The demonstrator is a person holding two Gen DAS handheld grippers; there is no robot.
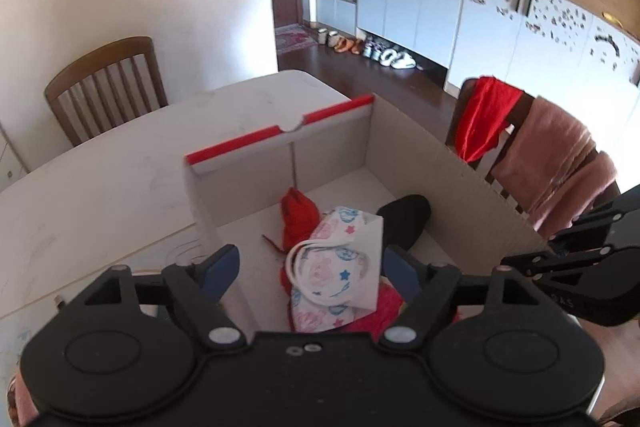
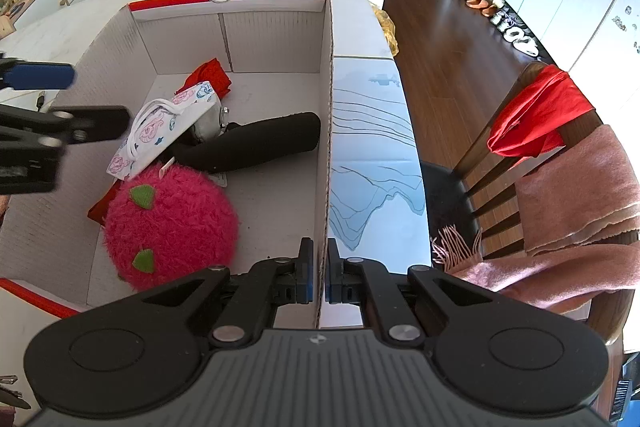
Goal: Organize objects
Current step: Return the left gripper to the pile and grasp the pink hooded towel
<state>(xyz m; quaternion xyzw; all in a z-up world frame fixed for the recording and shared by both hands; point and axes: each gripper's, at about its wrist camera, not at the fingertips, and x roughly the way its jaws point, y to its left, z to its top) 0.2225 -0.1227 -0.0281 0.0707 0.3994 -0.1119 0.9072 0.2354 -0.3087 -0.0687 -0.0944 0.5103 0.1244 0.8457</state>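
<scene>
Left gripper [image 1: 310,269] first: its jaws stand wide apart with nothing pinched between them, the 2 blue pads [image 1: 224,265] clear on either side. Just beyond and below that gap lies the printed face mask [image 1: 340,267], its white ear loop on top, resting loose inside the cardboard box [image 1: 280,147]. It sits between the jaws' lines in this view but looks lower, apart from both pads.

Over to the right gripper [image 2: 320,269]: jaws closed tight on the box's right wall, pinching the cardboard edge and steadying the box on the worktop [image 2: 372,147].

Moving outward, the mask leans on a black cylinder-shaped object [image 2: 256,143], with a red cloth [image 2: 212,75] behind it and a fluffy pink ball with green patches [image 2: 172,223] at the near end of the box.

Now the risks, as I judge them. The left pad on the outer side hovers near the box's left wall [image 1: 208,211]; drifting sideways could knock that wall and shove the box against the right gripper's hold. The mask's loop stands proud, so a low pass could snag it and drag the mask out. And if the right jaws slacken, the light box could slide across the smooth worktop.
</scene>
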